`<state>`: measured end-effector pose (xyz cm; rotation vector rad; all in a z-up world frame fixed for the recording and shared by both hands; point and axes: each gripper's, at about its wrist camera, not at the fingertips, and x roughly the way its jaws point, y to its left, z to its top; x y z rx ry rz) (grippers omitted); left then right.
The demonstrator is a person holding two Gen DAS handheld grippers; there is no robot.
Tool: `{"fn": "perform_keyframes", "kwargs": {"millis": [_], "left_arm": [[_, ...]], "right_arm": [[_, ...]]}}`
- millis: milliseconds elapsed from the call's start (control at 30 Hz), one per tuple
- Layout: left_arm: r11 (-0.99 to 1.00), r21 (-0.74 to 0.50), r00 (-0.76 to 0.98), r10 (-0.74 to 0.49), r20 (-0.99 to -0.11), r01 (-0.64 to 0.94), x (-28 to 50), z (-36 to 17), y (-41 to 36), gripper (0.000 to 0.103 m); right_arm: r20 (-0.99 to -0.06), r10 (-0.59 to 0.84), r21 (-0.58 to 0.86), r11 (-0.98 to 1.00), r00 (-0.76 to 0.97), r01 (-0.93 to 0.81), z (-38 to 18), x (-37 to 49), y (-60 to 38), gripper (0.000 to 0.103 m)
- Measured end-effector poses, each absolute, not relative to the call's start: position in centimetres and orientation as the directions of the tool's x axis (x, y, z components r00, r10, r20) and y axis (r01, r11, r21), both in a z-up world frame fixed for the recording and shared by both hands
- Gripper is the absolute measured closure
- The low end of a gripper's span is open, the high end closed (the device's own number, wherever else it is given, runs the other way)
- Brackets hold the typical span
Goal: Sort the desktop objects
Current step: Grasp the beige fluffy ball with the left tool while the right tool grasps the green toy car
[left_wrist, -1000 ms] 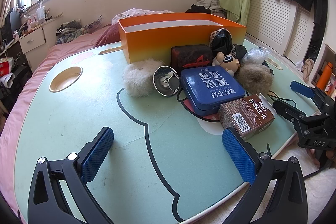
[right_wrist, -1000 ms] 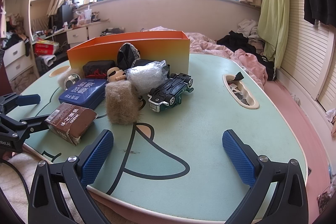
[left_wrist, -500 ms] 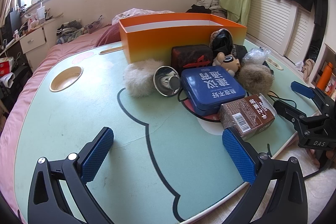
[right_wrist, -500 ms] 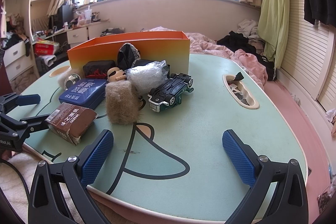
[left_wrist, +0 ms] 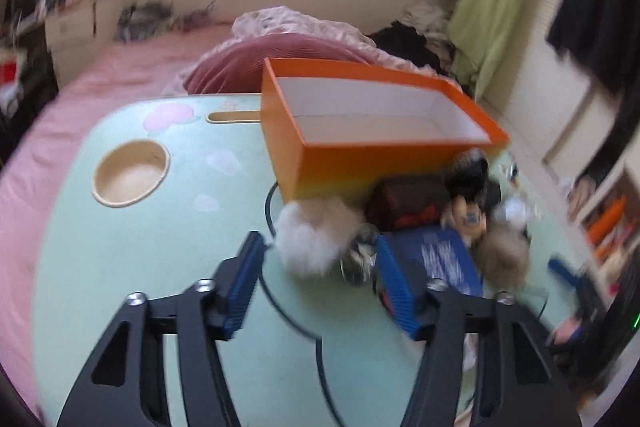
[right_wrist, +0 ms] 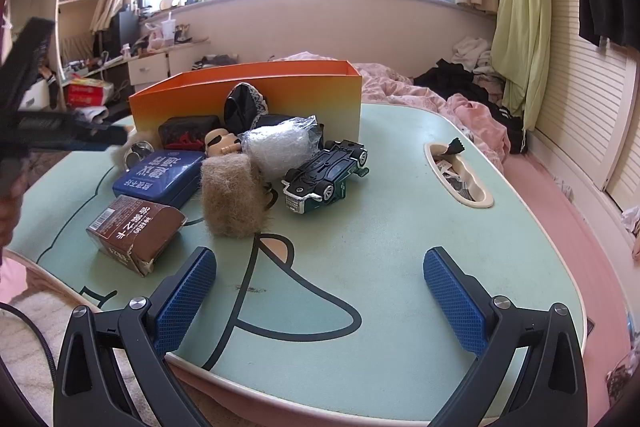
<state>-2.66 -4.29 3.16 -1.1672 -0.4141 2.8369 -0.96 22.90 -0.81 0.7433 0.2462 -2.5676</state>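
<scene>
An empty orange box (left_wrist: 380, 131) stands at the back of the green table (left_wrist: 152, 227); it also shows in the right wrist view (right_wrist: 248, 95). In front of it lie a white fluffy ball (left_wrist: 312, 239), a metal bowl (left_wrist: 360, 255), a blue tin (left_wrist: 440, 259), a dark red pouch (left_wrist: 412, 203), a doll (left_wrist: 468, 215) and a tan fluffy ball (left_wrist: 504, 255). My left gripper (left_wrist: 320, 283) is open, raised, just short of the white ball. My right gripper (right_wrist: 320, 291) is open and empty over the table's near part. A brown carton (right_wrist: 136, 231) and toy car (right_wrist: 324, 175) lie ahead of it.
A round cup hollow (left_wrist: 130, 177) sits in the table's left part, a slot (left_wrist: 232, 115) behind it. An oblong recess with scraps (right_wrist: 460, 179) is at the right. A clear bag of wrap (right_wrist: 280, 147) lies by the car. Bed and clothes surround the table.
My left gripper has risen and swung forward fast toward the white fluffy ball and the box, so its view is blurred. The right gripper has not moved.
</scene>
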Motion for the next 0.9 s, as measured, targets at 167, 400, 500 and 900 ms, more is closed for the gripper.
{"fn": "perform_keyframes", "kwargs": {"millis": [167, 400, 500, 900], "left_arm": [[-0.973, -0.224, -0.656, 0.129, -0.744, 0.062, -4.8, 2.0, -4.3, 0.052], [-0.992, -0.122, -0.658, 0.072, -0.749, 0.031, -4.9, 0.9, -2.8, 0.068], [-0.985, -0.175, -0.689, 0.121, -0.714, 0.008, -3.6, 1.2, -3.1, 0.068], [-0.984, -0.18, -0.8, 0.117, -0.588, -0.011, 2.7, 6.1, -4.8, 0.068]], "right_arm": [[-0.543, -0.373, -0.044, -0.882, -0.752, 0.47, -0.8, -0.9, 22.9, 0.0], [-0.542, -0.374, -0.044, -0.881, -0.752, 0.47, -0.8, -0.9, 22.9, 0.0], [-0.54, -0.376, -0.044, -0.881, -0.753, 0.471, -0.8, -0.9, 22.9, 0.0], [-0.607, -0.33, 0.113, -0.936, -0.723, 0.332, 4.4, -7.4, 23.4, 0.02]]}}
